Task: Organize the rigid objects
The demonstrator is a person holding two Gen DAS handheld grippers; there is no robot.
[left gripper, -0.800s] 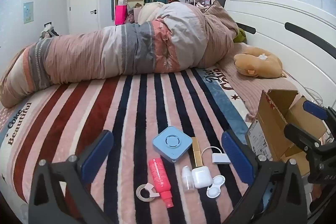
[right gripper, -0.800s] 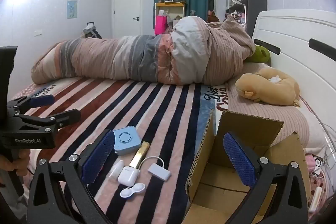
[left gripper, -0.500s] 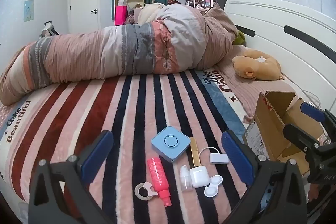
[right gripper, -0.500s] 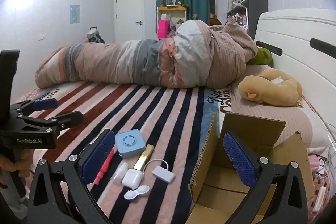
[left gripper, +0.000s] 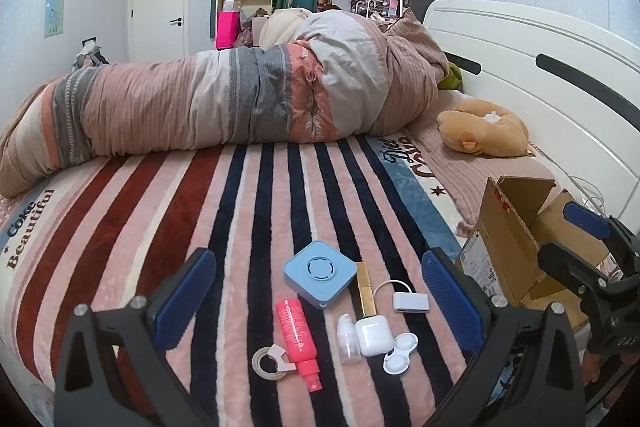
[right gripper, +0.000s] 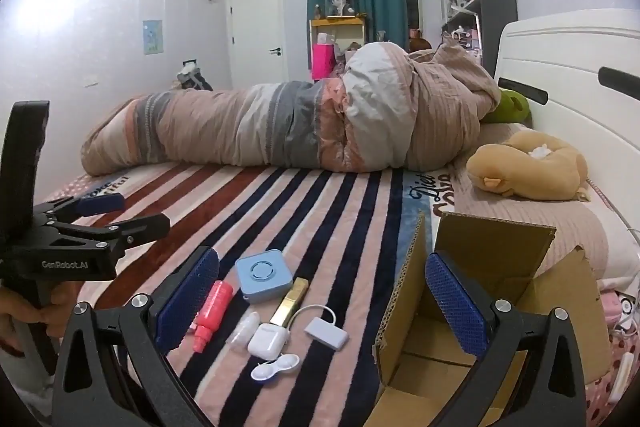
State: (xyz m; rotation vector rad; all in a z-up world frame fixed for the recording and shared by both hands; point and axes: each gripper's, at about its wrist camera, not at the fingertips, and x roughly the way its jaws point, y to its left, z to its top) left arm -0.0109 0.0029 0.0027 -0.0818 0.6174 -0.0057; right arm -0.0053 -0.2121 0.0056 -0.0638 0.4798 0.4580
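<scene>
Both grippers, left gripper (left gripper: 320, 303) and right gripper (right gripper: 322, 297), hang spread wide and empty over the striped blanket (left gripper: 160, 227). I'd bring the left straight down on the blue square box (left gripper: 319, 274), pads on its flat sides; hard and smooth, it sits among small plastic bits beside the open cardboard box (right gripper: 496, 307)
</scene>
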